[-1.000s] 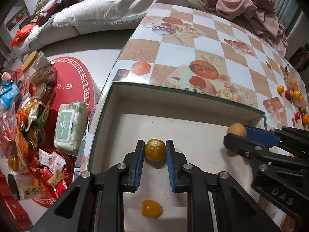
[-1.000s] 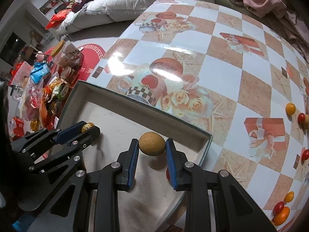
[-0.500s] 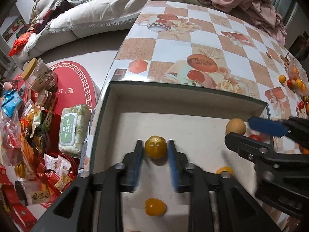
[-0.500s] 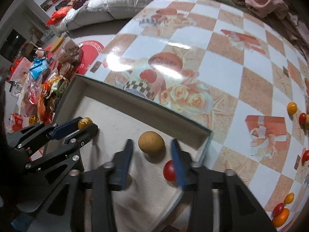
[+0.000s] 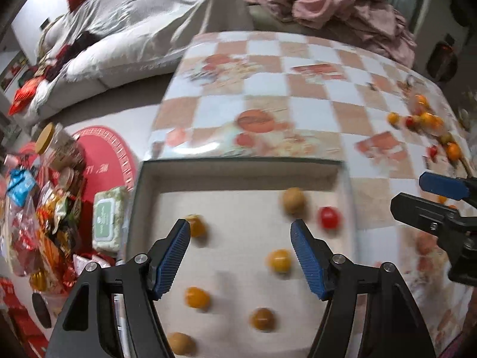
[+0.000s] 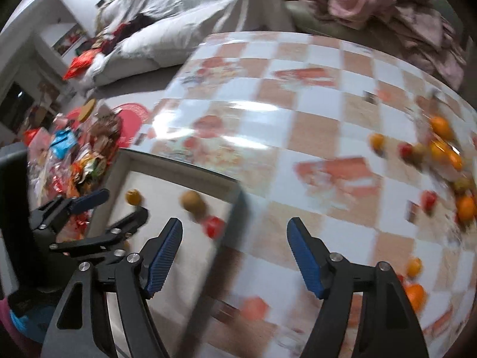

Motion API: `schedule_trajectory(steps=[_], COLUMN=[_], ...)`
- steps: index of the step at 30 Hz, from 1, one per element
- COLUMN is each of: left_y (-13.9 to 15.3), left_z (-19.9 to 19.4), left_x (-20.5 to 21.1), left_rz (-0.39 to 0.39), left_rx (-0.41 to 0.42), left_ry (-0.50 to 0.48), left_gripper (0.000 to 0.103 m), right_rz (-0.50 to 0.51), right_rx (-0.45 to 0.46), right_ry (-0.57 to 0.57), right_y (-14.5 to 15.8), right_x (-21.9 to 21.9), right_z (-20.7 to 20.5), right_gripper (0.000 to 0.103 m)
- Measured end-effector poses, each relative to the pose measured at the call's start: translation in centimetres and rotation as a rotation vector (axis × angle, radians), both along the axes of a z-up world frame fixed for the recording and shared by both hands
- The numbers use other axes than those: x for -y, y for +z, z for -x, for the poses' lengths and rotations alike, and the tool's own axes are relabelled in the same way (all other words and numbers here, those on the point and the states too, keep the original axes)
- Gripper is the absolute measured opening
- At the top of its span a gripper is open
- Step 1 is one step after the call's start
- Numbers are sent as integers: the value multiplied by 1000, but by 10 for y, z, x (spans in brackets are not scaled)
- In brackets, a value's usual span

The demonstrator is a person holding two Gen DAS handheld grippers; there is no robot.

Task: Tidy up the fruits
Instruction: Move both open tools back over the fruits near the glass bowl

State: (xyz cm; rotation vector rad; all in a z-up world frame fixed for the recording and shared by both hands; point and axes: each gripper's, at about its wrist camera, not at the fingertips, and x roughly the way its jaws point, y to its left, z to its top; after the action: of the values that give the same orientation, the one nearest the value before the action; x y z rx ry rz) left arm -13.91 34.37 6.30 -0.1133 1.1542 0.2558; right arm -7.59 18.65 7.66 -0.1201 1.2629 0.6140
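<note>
Holding nothing, your left gripper [image 5: 240,241] hangs over the tray [image 5: 238,168] with its blue pads spread wide. Take that shallow tray as your landmark: it sits at the near corner of the checkered table [image 5: 313,95]. Inside it, a tan round fruit [image 5: 293,200] and a red tomato [image 5: 329,217] lie close together near the far right corner. An orange fruit [image 5: 195,225] sits by the tray's left wall, just beside your left pad. A yellow fruit [image 5: 278,260] rests near your right pad, and three more lie closer to you, toward the tray's near edge. Both views are blurred, so finer detail is lost.

Your right gripper [image 6: 234,250] is also wide and empty, straddling the tray's right wall [image 6: 235,205], one pad over the tray floor and the other over the tablecloth. Well to the right of the tray, the loose fruits [image 6: 441,149] lie scattered near the table's far right edge.
</note>
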Motion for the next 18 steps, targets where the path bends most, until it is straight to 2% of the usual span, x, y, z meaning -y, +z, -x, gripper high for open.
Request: schedule_trajectory(steps=[9, 13, 18], left_y=[18, 13, -3], left_z=[-45, -71, -99], left_x=[83, 114, 133], left_rz=[73, 91, 91], left_rx=[20, 6, -27], left_ry=[-121, -137, -125], left_gripper=[71, 71, 71], right_rz=[95, 111, 122], right_rx=[-16, -25, -37], right_ry=[-241, -303, -321], right_y=[-10, -16, -26], right_x=[120, 154, 175], right_z=[-25, -44, -65], right_gripper=[76, 76, 76])
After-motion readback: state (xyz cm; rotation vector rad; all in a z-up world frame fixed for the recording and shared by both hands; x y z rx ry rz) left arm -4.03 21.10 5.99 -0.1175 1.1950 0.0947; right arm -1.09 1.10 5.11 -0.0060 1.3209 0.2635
